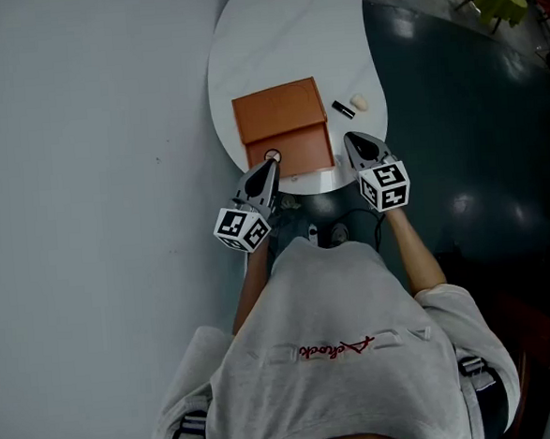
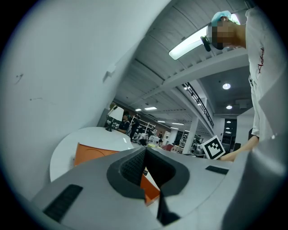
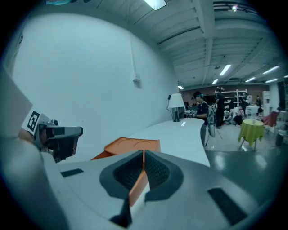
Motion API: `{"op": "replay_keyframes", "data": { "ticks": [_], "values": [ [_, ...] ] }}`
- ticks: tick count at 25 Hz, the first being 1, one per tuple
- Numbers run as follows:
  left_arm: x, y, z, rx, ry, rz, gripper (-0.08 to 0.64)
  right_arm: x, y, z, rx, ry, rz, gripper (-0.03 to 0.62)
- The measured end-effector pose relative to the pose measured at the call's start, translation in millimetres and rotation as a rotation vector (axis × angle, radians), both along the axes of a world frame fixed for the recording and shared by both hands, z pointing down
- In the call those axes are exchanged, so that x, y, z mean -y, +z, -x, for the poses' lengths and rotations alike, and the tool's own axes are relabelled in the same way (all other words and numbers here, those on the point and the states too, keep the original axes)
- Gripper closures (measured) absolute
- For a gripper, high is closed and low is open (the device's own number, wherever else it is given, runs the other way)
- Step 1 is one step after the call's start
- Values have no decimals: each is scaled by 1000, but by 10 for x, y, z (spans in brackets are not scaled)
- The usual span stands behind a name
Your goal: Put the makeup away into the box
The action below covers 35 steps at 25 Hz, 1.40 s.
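Here, my left claw (image 1: 272, 160) and right claw (image 1: 353, 140) hover shut, empty, at the box's (image 1: 282, 119) six o'clock.
Likely poised to open it.

Left gripper (image 1: 272, 160) and right gripper (image 1: 351, 141), jaws together, side by side.

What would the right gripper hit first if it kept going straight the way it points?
Probably the orange box: it lies dead ahead of the right gripper, though depth is unclear.
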<state>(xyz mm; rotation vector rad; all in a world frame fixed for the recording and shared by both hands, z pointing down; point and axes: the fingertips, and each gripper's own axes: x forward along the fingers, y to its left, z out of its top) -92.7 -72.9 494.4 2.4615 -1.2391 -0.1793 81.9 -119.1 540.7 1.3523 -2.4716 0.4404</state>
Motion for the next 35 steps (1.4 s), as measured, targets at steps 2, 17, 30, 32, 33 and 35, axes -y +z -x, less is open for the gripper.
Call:
{"op": "replay_keyframes", "data": {
  "ticks": [2, 17, 30, 32, 33, 35],
  "values": [
    [61, 8, -164, 0, 38, 0, 551, -21, 36, -185, -4, 37, 7, 566],
    [338, 225, -724, 12, 178, 50, 551, -101, 420, -710, -50, 141, 87, 566],
    [435, 584, -623, 11, 164, 142, 551, -184, 958, -603, -58, 125, 226, 566],
    [441, 608, -604, 12, 160, 150, 551, -173, 1001, -579, -58, 119, 238, 566],
    [447, 611, -594, 11, 157, 152, 551, -156, 1014, -569, -59, 117, 241, 566],
    [457, 611, -570, 9, 150, 155, 551, -105, 1034, -551, -63, 111, 243, 566]
  ]
}}
